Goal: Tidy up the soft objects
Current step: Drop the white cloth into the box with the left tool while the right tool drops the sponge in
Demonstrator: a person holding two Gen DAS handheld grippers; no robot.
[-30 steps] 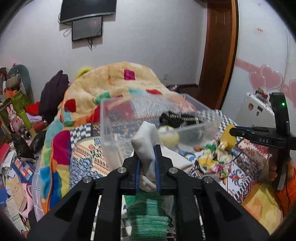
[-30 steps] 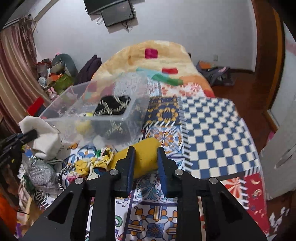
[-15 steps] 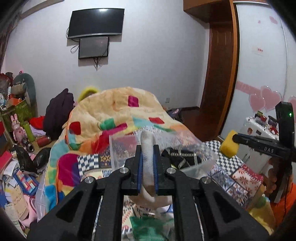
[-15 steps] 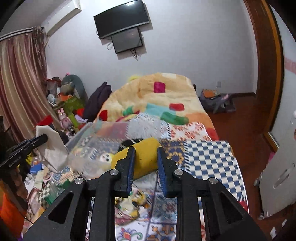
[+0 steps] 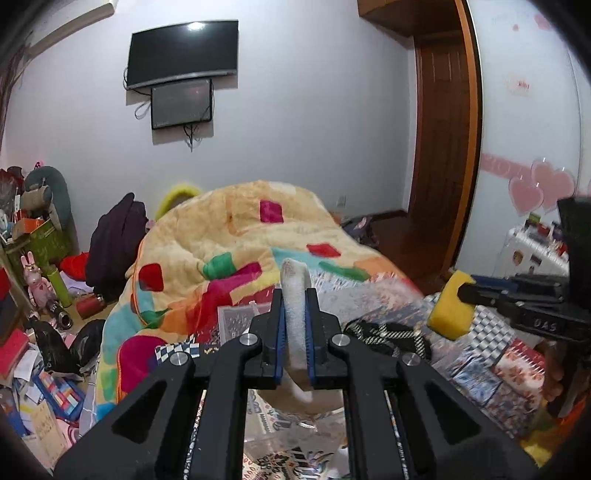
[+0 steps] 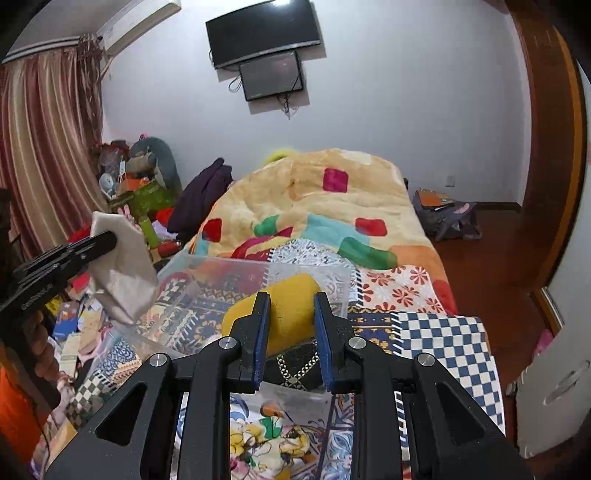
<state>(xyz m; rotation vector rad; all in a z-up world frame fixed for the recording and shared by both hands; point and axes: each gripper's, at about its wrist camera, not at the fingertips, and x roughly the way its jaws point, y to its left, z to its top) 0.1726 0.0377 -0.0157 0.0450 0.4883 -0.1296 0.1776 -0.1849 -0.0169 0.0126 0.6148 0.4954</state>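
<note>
Left wrist view, white sock [image 5: 294, 314] lifted higher, yellow sponge [image 6: 280, 310] raised over bin [image 6: 207, 273]

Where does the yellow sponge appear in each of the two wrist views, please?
Left wrist view: yellow sponge at right, mid-height, pinched by the right hand-held gripper.
Right wrist view: sponge at centre, between the gripper's own fingers.
Shared landmark: the wall-mounted TV.
</note>
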